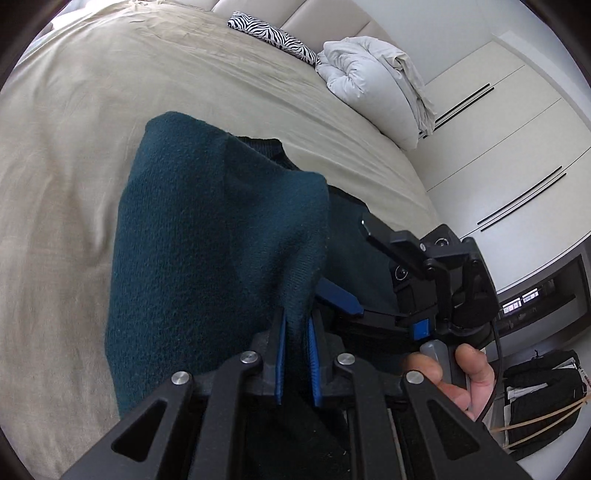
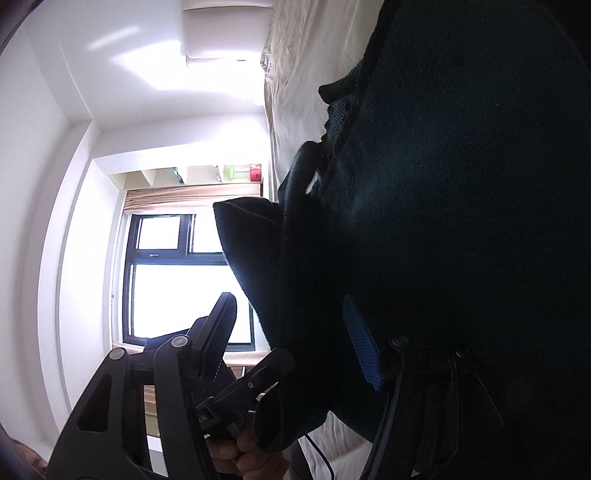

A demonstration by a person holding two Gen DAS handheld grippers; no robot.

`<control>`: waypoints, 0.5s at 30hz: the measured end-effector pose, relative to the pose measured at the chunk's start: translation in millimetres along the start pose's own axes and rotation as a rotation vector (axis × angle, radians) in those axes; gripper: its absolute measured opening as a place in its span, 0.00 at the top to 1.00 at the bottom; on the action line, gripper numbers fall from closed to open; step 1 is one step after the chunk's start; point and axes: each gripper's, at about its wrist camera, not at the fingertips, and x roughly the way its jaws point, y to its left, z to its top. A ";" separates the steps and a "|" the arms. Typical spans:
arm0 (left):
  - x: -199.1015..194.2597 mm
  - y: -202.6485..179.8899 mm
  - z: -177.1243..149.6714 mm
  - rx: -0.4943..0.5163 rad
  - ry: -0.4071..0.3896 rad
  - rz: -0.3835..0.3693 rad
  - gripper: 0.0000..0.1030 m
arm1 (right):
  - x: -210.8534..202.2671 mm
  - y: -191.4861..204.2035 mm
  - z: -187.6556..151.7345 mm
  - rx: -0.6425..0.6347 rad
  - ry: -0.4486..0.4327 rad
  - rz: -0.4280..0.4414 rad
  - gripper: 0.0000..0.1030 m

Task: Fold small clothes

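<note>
Left wrist: zebra pillow (alone)

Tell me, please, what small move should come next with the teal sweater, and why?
Probably close the right tool on the cloth hanging between its fingers. The left tool is already shut on one edge of the teal sweater, raised over the bed, while the right tool stands open. Two grips would likely let the fold be laid evenly.

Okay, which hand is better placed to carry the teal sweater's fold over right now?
Left, probably. The left gripper is shut on a fold of the teal sweater above the bed; the right gripper stands open, gripping nothing.
</note>
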 end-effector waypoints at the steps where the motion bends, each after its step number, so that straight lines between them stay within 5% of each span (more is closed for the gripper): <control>1: 0.3 0.8 -2.3 0.007 -0.006 0.006 0.89 | -0.5 -0.3 1.4 0.001 0.004 0.007 0.43; 11: -9.9 1.2 -10.1 0.066 -0.044 0.016 0.85 | 28.8 15.7 4.9 -0.054 0.090 -0.117 0.44; 15: -30.0 1.1 -22.1 0.088 -0.056 -0.005 0.71 | 35.0 16.6 6.1 -0.073 0.124 -0.237 0.73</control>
